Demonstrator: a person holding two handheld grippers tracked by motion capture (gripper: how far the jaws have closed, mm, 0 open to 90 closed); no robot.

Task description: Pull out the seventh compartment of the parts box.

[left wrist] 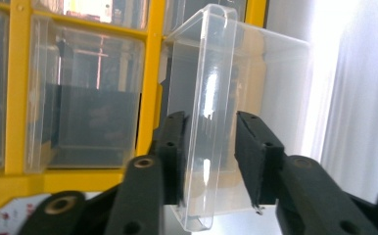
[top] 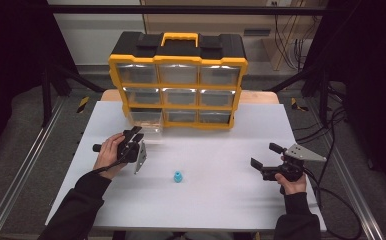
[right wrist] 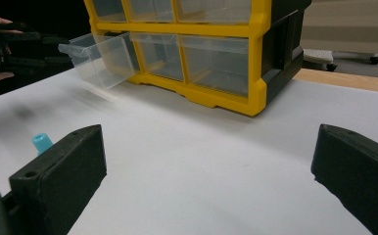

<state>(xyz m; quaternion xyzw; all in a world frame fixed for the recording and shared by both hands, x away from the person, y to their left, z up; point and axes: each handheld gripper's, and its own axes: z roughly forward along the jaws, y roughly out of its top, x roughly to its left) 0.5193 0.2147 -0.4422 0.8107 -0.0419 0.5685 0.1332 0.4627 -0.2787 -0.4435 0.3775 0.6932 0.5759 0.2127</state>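
1. The yellow-and-black plastic organiser cabinet (top: 178, 80) with nine clear drawers is standing at 12 o'clock on the white table (top: 221, 195).
2. The clear plastic drawer (top: 146, 120) of the bottom-left compartment is sitting pulled partway out toward the person.
3. The left gripper (top: 135, 134) is lying at 10 o'clock from the table's middle, its tips at the drawer's front lip.
4. In the left gripper view, the jaws are standing on either side of the drawer's front wall (left wrist: 211, 122); one pad is lying against it, the other is standing slightly clear, so they are bracketing it and not pinching.
5. The right gripper (top: 266, 156) is hovering at 4 o'clock, well apart from the cabinet, its jaws spread wide with nothing between them.
6. A small blue plastic cap-shaped piece (top: 178, 177) is standing on the table at 6 o'clock, between the two grippers and touching neither.
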